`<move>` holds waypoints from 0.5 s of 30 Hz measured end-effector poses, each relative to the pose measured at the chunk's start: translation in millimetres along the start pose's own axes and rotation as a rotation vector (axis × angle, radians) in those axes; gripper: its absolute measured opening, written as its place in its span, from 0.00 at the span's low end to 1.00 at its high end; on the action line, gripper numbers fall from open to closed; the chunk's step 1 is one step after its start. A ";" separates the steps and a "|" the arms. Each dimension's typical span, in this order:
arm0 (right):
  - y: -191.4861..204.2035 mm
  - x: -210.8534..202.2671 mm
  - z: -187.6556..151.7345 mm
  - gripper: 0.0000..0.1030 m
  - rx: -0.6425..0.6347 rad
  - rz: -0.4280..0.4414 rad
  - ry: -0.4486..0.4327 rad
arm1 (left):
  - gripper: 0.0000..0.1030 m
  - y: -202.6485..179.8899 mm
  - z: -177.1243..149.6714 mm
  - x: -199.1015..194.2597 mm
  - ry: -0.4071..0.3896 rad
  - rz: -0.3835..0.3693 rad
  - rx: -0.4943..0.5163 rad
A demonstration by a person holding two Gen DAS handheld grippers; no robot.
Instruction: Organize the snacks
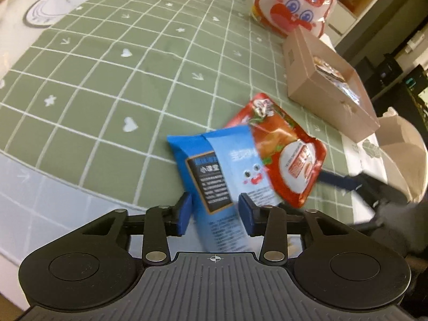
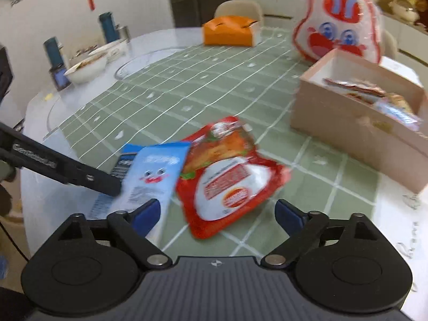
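Two snack packets [image 1: 227, 171], one box [image 1: 321, 80]

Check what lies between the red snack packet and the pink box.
Only bare green checked cloth separates the red packet from the pink box; the right wrist view shows that gap most clearly.

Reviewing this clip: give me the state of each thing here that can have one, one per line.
left gripper: jaws either side of the blue packet, contact unclear
right gripper: open, nothing gripped
blue packet: sealed, partly under the red one
red packet: sealed, overlapping the blue
pink box: open-topped, snacks inside
rabbit bag: upright behind the box
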State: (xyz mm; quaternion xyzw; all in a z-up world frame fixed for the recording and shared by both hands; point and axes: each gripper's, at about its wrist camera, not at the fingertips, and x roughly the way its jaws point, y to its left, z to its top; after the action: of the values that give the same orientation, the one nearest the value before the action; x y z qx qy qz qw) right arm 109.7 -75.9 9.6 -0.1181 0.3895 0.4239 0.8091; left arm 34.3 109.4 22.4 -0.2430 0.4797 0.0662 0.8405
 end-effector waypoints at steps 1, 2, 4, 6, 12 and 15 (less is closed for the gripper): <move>1.4 0.0 -1.1 0.84 0.003 -0.004 -0.019 | 0.63 -5.0 2.0 2.4 -0.006 -0.001 0.000; 3.5 0.6 -1.3 0.84 -0.003 -0.005 -0.022 | 0.80 -9.9 3.9 5.4 -0.007 -0.006 0.005; 3.4 1.3 -0.5 0.84 -0.003 0.000 -0.023 | 0.96 -24.2 7.8 14.9 0.004 -0.012 0.038; 1.4 1.0 -0.9 0.84 0.004 0.005 -0.021 | 0.97 -40.3 10.6 23.4 0.003 0.036 0.101; -2.1 -5.6 -2.8 0.84 -0.034 -0.016 -0.002 | 0.94 -58.9 10.0 34.1 0.022 0.125 0.204; -7.3 -11.8 -6.1 0.84 -0.071 -0.063 0.004 | 0.85 -64.0 6.0 34.0 0.019 0.179 0.256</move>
State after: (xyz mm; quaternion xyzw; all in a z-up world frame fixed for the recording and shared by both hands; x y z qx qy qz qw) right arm 108.1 -90.6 13.1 -0.1597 0.3722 0.4115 0.8165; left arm 79.0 52.1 18.5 -0.0907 0.5118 0.0769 0.8508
